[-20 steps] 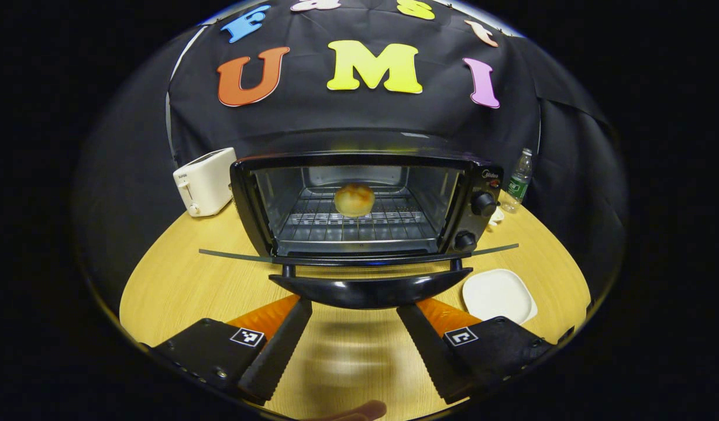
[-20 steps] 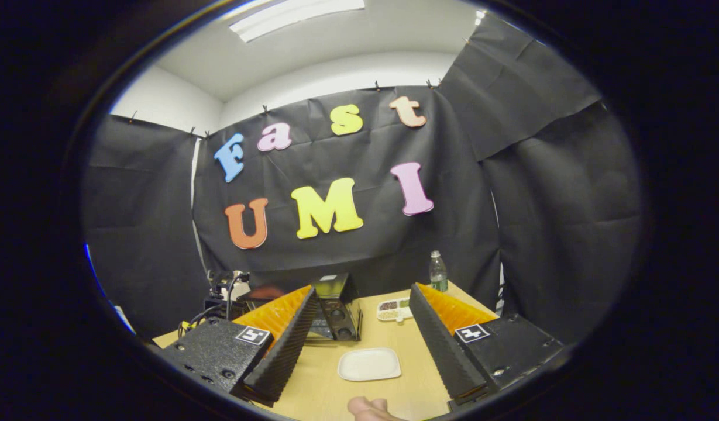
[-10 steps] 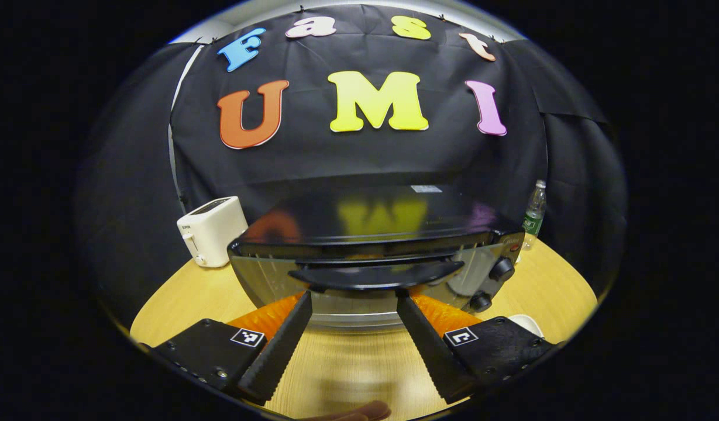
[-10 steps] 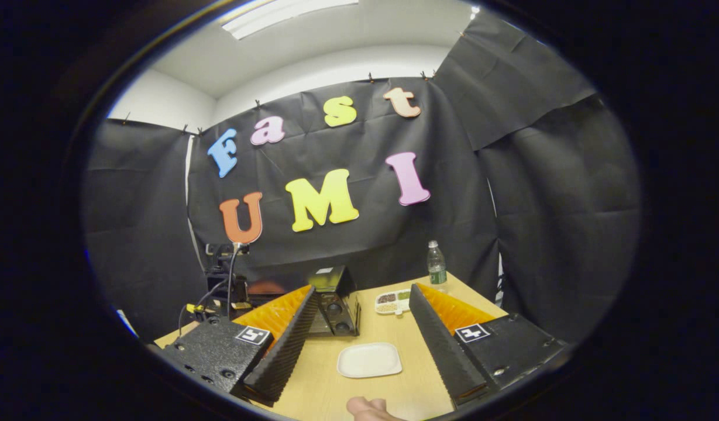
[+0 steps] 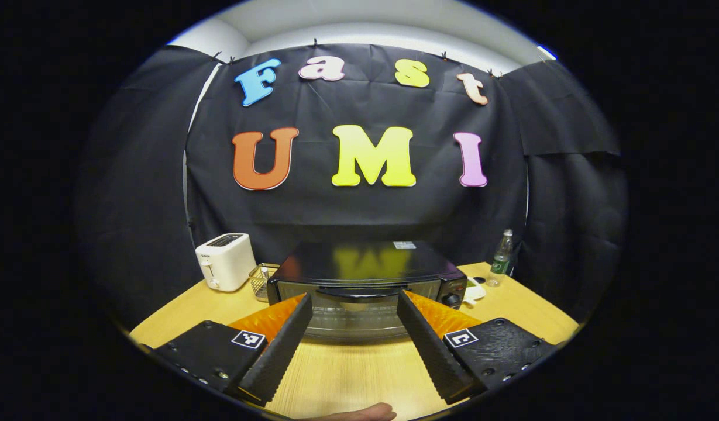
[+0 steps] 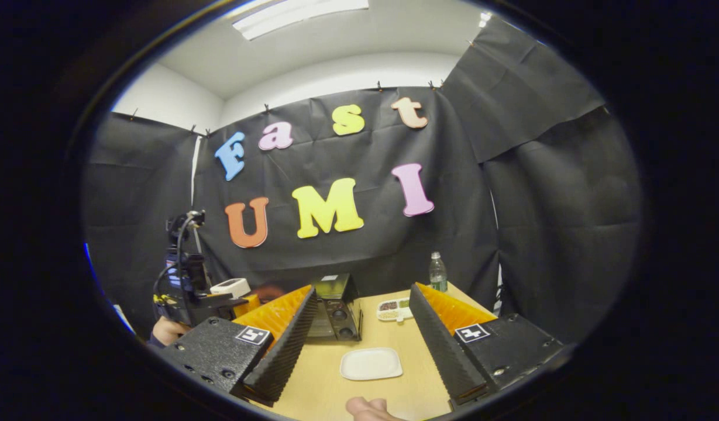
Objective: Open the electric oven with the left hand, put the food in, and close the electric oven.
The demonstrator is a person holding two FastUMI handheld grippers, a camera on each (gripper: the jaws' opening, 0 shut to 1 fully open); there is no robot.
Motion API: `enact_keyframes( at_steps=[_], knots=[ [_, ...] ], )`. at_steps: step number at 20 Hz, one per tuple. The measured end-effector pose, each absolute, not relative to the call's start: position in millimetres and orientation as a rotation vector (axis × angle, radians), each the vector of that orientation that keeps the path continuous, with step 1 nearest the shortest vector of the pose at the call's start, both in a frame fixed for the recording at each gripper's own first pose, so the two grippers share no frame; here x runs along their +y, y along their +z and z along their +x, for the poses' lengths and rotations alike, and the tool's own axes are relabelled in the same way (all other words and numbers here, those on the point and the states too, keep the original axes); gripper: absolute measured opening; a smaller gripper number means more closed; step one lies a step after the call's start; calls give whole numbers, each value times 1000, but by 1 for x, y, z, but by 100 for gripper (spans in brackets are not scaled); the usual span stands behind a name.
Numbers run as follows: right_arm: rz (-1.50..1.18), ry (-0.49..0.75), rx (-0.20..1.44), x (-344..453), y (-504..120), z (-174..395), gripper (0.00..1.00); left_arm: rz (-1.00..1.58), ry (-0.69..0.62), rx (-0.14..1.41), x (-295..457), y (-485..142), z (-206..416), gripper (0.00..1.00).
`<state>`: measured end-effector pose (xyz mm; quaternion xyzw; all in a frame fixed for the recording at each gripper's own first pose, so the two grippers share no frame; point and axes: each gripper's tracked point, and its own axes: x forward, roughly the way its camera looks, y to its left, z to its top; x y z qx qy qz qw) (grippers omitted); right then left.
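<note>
A: In the left gripper view, how does the left gripper (image 5: 352, 342) stand?

B: Its jaws are wide and hold nothing, above the table (image 5: 347, 374). The electric oven (image 5: 365, 289) sits just ahead with its door shut. A white toaster (image 5: 225, 261) stands at its left, a water bottle (image 5: 501, 258) at its right.

A: And the right gripper view?

B: The right gripper (image 6: 362, 345) has its jaws spread wide too, empty. Between them lies a white plate (image 6: 371, 363) on the table, with the electric oven farther back beside a snack tray (image 6: 393, 309) and the bottle.
</note>
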<state>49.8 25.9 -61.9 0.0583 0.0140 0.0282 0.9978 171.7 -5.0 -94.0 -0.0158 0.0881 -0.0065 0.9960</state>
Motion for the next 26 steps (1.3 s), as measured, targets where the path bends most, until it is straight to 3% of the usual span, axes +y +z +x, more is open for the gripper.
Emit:
enact_keyframes(
  at_steps=[2,3,12,15,17,26],
  knots=[
    [125,43,15,24,-53,45,96,-32,-24,151,-5,-76,151,92],
    [128,41,10,23,-50,41,96,-23,-16,131,-3,-65,141,95],
    [120,40,9,25,-40,27,96,37,-12,43,-10,-28,40,94],
    [106,70,12,29,-43,21,96,56,0,26,-9,-24,15,100],
    [76,86,16,34,-46,19,96,65,-25,22,-17,-25,4,95],
    [-9,162,4,61,-48,18,96,48,-5,-5,-10,-14,-6,95]
  ],
)
